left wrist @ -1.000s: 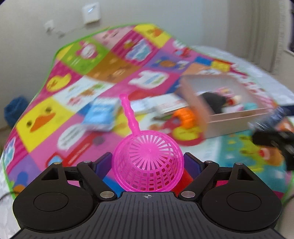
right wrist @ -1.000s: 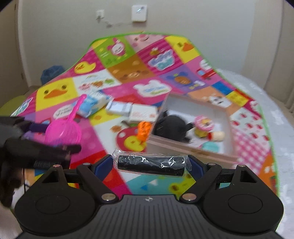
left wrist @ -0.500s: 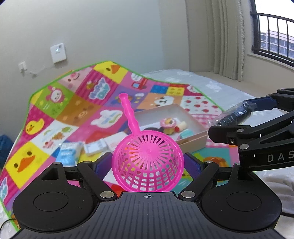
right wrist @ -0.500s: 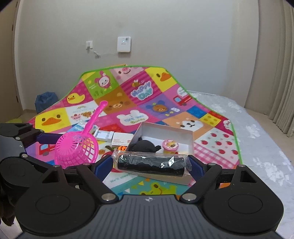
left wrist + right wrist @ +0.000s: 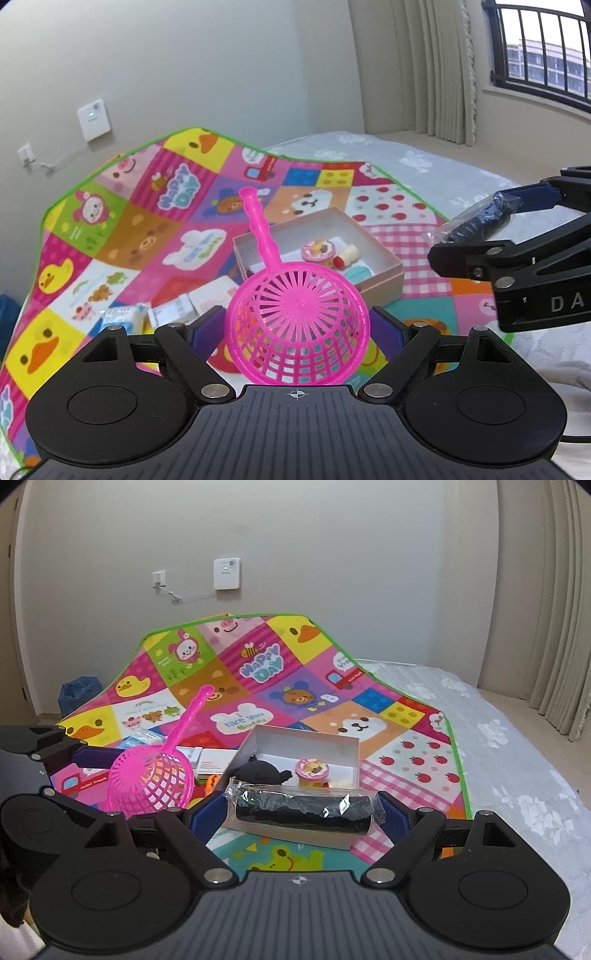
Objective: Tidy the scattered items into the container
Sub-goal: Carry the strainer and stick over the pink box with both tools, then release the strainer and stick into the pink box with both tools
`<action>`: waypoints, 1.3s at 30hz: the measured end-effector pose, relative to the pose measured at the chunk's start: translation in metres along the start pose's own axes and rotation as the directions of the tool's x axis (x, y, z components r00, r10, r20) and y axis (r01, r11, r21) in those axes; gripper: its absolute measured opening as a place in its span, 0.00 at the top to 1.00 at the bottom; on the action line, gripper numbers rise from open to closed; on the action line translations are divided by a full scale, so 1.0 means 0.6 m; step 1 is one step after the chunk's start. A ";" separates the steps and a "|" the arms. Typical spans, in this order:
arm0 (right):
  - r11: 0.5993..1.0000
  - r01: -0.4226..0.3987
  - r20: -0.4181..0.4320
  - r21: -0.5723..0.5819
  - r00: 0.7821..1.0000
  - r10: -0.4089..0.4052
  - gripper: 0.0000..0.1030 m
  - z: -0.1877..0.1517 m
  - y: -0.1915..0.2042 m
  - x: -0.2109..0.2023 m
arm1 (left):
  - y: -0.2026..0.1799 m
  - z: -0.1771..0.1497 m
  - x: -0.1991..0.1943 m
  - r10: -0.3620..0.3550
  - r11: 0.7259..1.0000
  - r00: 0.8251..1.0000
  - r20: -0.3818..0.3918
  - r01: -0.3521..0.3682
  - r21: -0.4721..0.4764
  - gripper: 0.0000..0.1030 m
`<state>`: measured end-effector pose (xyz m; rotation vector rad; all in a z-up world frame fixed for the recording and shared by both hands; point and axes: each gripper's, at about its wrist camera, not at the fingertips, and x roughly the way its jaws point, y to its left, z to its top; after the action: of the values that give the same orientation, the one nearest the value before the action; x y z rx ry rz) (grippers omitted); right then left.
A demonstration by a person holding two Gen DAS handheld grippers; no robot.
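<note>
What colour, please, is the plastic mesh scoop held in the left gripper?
Bright pink all over, basket and handle alike: the plastic mesh scoop shows best in the left wrist view.

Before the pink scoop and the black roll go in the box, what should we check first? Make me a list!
1. Left tool holds the pink scoop by its basket: ok.
2. Right tool holds the wrapped black roll at both ends: ok.
3. Box is open on top: ok.
4. Room left in the box: ok, the far part looks bare; a black soft thing and a small pink tub sit near the front.
5. Tools are over the box: not ok, both sit short of it.
6. Everything else tidied: not ok, white packets lie on the mat.
</note>
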<state>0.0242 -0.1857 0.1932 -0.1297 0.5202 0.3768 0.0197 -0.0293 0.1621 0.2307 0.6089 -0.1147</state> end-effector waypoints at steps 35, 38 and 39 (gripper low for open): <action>0.985 0.052 -0.099 0.166 0.994 -0.036 0.16 -0.022 -0.166 0.244 | 0.011 0.104 0.375 -0.139 0.919 0.979 -0.147 0.183 0.350 0.08; 0.984 0.041 -0.098 0.172 0.995 -0.024 0.16 -0.019 -0.163 0.257 | 0.038 0.095 0.356 -0.153 0.954 0.980 -0.126 0.180 0.240 0.06; 0.984 0.033 -0.095 0.173 0.995 -0.017 0.16 -0.018 -0.160 0.260 | 0.049 0.089 0.342 -0.157 0.965 0.981 -0.117 0.178 0.194 0.05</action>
<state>0.1809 -0.2268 0.1073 0.0156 0.6409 0.3001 0.2215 -0.0219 0.0911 0.3852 0.7173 -0.3323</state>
